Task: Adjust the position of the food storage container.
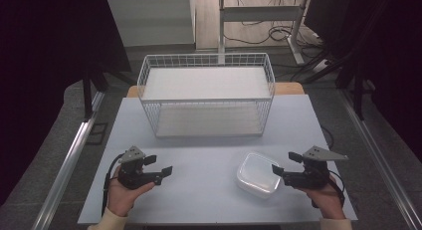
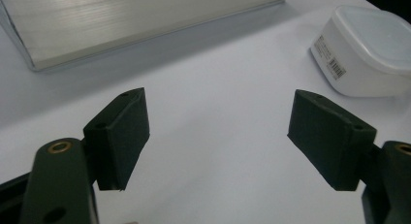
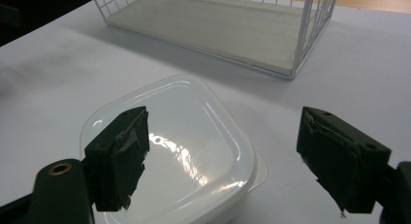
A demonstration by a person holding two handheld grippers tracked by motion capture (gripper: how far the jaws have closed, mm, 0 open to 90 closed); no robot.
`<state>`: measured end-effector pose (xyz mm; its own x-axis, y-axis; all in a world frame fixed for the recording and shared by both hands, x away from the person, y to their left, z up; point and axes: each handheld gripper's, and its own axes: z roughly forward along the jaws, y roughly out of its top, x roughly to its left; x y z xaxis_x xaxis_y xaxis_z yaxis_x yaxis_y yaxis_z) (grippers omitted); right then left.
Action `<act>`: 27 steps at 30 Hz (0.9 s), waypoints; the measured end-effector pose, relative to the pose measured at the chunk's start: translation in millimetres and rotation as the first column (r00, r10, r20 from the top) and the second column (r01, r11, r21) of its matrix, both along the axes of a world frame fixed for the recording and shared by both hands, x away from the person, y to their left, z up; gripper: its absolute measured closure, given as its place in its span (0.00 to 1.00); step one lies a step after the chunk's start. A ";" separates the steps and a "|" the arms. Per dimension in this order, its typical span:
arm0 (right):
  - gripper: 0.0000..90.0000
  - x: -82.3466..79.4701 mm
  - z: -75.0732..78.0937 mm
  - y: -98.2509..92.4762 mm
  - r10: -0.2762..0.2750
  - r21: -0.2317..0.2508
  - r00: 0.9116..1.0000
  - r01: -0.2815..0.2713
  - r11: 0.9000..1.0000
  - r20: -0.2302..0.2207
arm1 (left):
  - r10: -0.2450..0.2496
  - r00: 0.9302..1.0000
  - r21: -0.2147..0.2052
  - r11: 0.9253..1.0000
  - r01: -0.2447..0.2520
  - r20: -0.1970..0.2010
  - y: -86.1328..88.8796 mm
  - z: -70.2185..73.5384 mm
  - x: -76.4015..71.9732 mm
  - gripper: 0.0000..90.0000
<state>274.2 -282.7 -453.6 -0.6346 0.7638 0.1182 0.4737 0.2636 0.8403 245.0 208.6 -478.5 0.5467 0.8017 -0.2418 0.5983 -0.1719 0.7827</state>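
Nearby, lidded white container (image 1: 258, 174), wire basket (image 1: 206, 93) behind

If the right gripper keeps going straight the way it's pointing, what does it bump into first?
Most likely the white lidded container. The right gripper has its jaws open and aimed over the lid, with the wire basket farther behind. It might skim just above the lid; height is hard to judge.

Bare table (image 1: 199, 160) separates the tongs; only the wire rack (image 1: 206, 93) blocks the far side.

White wire basket (image 1: 206, 94) at table (image 1: 199, 200) far edge; cables (image 1: 268, 33) on floor behind.
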 end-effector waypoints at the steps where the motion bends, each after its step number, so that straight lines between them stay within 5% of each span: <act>1: 0.21 0.0 0.0 0.0 0.000 0.000 1.000 0.000 1.000 0.000 | 0.000 1.000 0.001 1.000 0.000 0.000 -0.2 -0.4 0.2 0.25; 19: 0.25 -0.6 4.7 -13.7 -0.075 0.039 0.997 0.076 0.996 -0.016 | 0.004 1.000 -0.011 1.000 -0.004 -0.015 -0.9 -1.4 2.7 0.25; 27: 0.33 -1.6 9.1 -28.0 -0.156 0.031 0.988 0.156 0.987 -0.020 | 0.012 1.000 0.001 1.000 -0.012 -0.022 -1.6 -3.3 5.2 0.25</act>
<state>272.6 -310.7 -444.4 -0.5055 0.8489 0.1545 0.5215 0.1579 0.8385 250.2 206.9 -481.8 0.5316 0.8084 -0.2530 0.6172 -0.1651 0.7693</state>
